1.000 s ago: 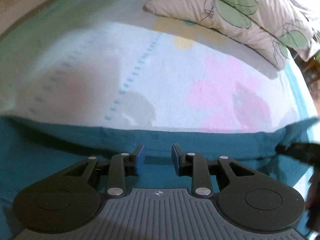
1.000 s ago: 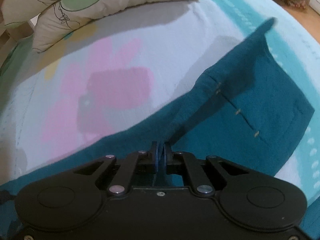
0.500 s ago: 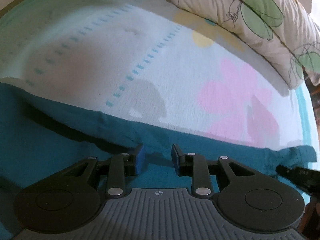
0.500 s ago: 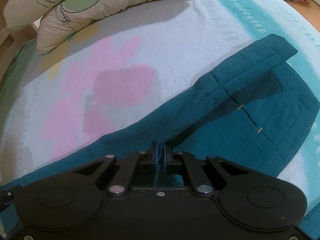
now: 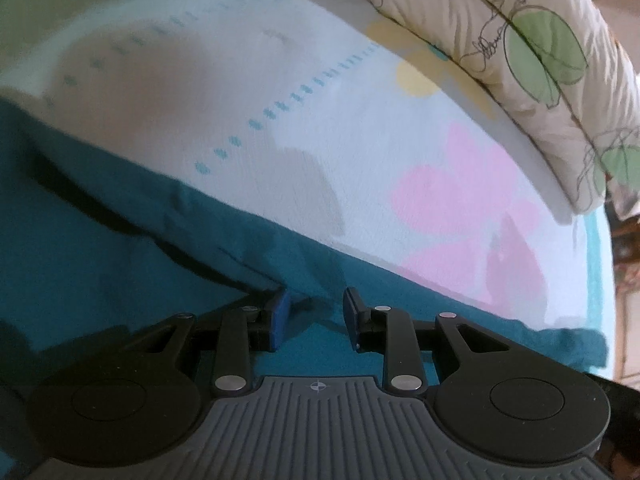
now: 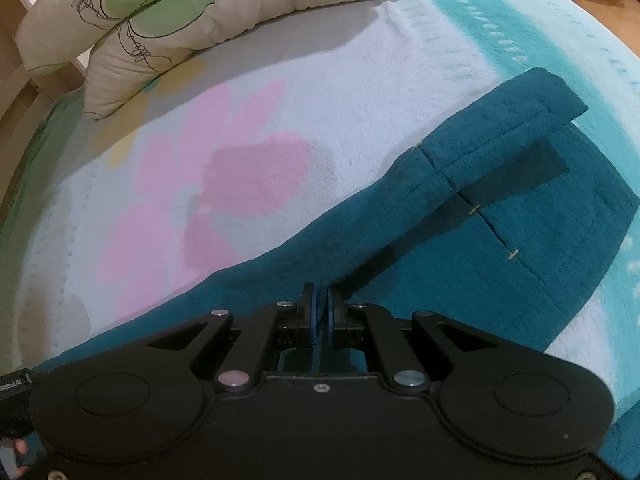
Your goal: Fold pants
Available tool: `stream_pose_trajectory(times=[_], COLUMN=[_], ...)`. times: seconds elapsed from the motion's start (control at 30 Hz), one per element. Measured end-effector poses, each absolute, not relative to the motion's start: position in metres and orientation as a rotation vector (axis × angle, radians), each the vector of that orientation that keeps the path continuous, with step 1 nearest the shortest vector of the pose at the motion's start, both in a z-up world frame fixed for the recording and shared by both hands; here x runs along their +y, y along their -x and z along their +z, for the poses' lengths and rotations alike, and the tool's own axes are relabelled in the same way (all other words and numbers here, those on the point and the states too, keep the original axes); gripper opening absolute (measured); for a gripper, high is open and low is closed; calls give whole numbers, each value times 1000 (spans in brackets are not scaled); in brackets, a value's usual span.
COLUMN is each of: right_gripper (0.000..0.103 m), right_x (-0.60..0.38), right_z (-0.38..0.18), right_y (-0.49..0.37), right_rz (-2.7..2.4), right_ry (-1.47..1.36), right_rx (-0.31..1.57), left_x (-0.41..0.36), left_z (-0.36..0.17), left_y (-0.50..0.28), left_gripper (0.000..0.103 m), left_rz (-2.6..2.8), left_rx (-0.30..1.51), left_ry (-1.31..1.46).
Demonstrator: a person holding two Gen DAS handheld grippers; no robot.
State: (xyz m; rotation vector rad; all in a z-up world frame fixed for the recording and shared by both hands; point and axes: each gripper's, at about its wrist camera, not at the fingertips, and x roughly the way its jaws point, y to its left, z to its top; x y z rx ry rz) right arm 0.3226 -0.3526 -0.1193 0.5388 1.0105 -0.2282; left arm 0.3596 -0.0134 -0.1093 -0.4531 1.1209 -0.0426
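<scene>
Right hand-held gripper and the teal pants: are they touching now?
Touching. In the right wrist view the right hand-held gripper has its jaws nearly shut on a raised fold of the teal pants, and the cloth runs taut from between its pads.

Bedroom in a home. A bed is taking up nearly the whole view: a pale blanket [image 6: 360,80] printed with pink flowers is lying across it, leaf-patterned pillows [image 6: 192,12] are resting at its head. Wooden floor [image 6: 608,12], possibly, is showing beyond.
</scene>
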Motion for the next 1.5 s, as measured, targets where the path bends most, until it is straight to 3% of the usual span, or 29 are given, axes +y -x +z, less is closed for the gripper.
stream_pose_trajectory(times=[0.2,0.6,0.63,0.7,0.83,1.17,1.43,1.5], right_gripper=[10,10,10,10,10,10,11,19], right_x=[-353,-356,-356,-355,-354,-339,-308,-304], right_z=[-106,-101,-101,-101,-91,-33,-75,-93], right_y=[-320,-306,-305,-300,-284,-179,-105,-101], right_rz=[-205,-177,-176,-175,-169,-104,-69,-64], right_ry=[-545,-547,-549,-554,-568,-551,-545,-554], right_rx=[977,970,971,972,952,884,1048,1113], left_x=[-9,-22,-22,-23,-31,-22,-3,-5], left_z=[-119,-114,-112,-104,-75,11,-14,-34], left_y=[-358,-370,-370,-367,-353,-232,-140,-140], left_gripper=[28,27,25,7,5,5,5,5], left_rz=[-67,-43,-39,-33,-73,-208,-146,-111], left_rx=[1114,1079,1066,1034,981,879,935,978], left_ry=[613,592,580,557,432,230,205,179])
